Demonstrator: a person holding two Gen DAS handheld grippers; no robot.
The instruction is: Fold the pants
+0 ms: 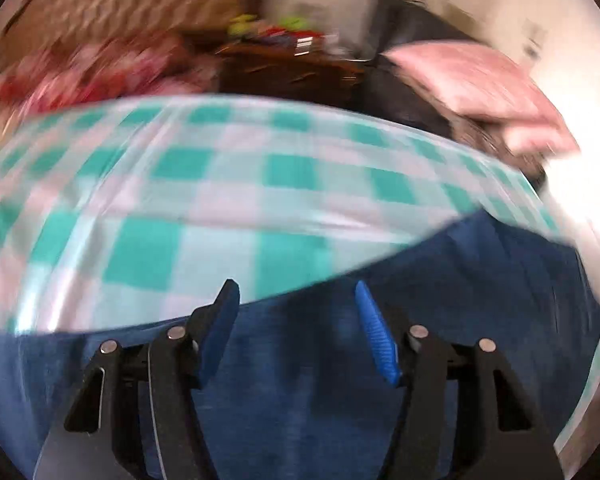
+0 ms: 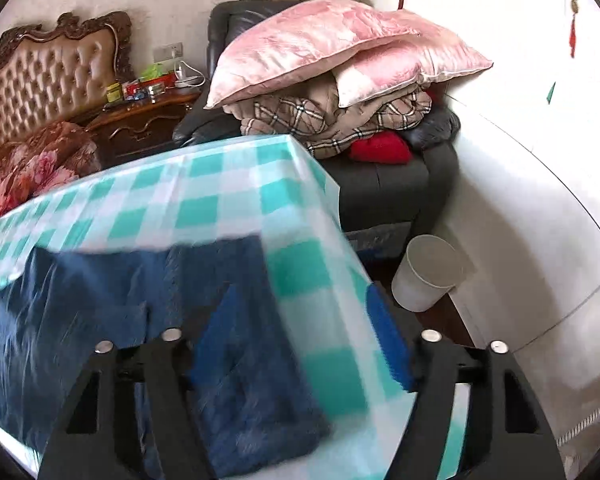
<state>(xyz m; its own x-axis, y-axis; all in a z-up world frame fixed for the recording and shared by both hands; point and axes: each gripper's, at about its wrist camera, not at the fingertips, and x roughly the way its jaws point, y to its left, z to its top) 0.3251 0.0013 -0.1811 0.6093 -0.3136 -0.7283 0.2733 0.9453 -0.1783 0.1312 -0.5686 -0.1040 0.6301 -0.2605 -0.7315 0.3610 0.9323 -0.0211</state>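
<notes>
Left gripper: black plastic frame w/ two angular linkage arms per side, each w/ a triangular cut-out. Four round silver pins on top, two per side. Fingers carry blue pads; the right-hand one shows fine ribbing, the other is darker, in shadow. Pale grey plate at the lower-left base.

Right gripper: same build, black frame, triangular cut-outs, four silver pins. Blue pads blurred, so texture unclear. Pale strip along the lower-right arm.
</notes>
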